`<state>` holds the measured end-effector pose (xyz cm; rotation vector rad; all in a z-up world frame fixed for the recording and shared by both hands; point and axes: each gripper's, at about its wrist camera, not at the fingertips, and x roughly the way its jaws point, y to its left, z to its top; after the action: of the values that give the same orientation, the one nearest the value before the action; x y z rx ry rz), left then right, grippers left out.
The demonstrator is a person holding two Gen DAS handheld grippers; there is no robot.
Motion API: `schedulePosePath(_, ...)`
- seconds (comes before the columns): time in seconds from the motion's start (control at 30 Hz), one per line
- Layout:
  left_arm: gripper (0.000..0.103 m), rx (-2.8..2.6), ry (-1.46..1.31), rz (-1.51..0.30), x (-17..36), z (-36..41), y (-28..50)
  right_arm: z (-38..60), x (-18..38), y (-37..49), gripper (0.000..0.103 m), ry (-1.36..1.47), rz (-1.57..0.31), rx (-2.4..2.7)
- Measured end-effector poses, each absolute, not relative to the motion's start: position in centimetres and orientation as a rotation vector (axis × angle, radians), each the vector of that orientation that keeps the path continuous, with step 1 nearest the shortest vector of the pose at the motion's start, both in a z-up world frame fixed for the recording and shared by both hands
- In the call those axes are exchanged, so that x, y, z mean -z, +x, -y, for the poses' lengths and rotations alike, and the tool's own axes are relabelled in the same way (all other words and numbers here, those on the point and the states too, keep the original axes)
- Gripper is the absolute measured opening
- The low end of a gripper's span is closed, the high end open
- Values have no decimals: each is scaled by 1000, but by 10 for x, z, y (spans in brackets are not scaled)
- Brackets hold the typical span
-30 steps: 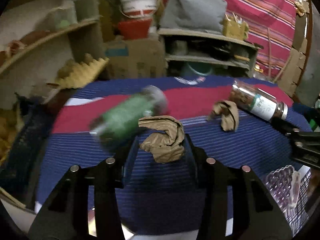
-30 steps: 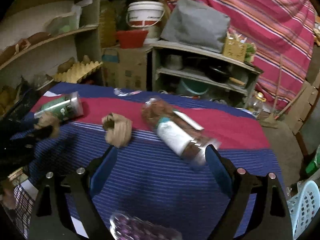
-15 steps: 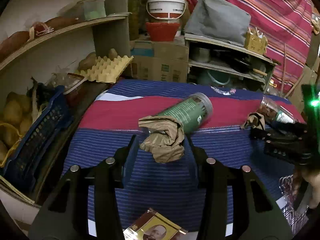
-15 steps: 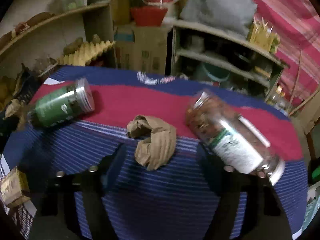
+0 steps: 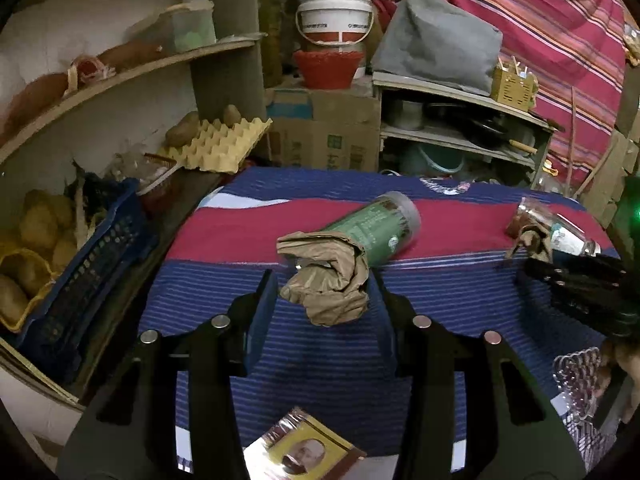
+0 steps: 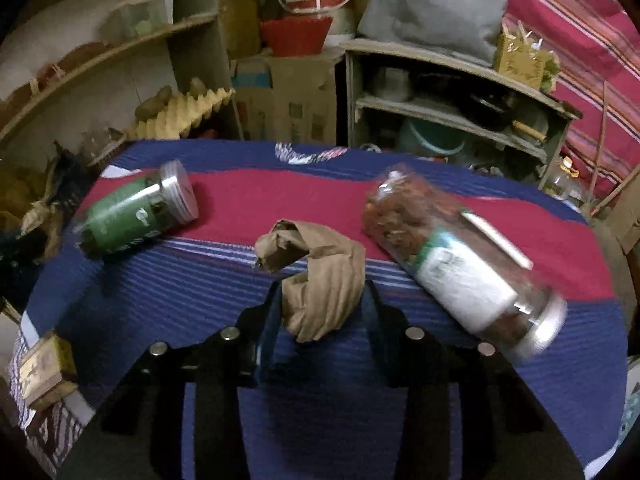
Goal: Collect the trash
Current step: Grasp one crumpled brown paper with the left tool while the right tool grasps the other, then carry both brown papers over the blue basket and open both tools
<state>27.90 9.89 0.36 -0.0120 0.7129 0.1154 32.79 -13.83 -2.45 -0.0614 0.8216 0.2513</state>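
Honestly, left gripper [image 5: 322, 288] grips its paper wad [image 5: 326, 276] fine, but right gripper [image 6: 320, 300], closing around the other wad [image 6: 320, 280], could nudge the jar [image 6: 460, 272] just right of it rolling.

Both wrist views are dim and warm-toned, with black vignetted corners and strong fisheye bending that curves the wall shelf [image 5: 132, 76] and the striped tablecloth [image 5: 328, 360] toward the edges. The left view is fairly sharp; a green glow [image 5: 634, 212] flares at its right rim. The right view is softer, with motion smear on the clear jar [image 6: 460, 264].
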Motion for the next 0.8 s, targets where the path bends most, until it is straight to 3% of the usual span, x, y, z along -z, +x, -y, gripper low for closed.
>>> schedulePosePath(0.4, 44, -20, 30, -635, -39, -8, 244, 232, -20, 245, 40, -112, -723, -158)
schedulePosePath(0.8, 45, 148, 44, -611, -38, 116, 216, 369, -34, 166, 40, -53, -677, 47)
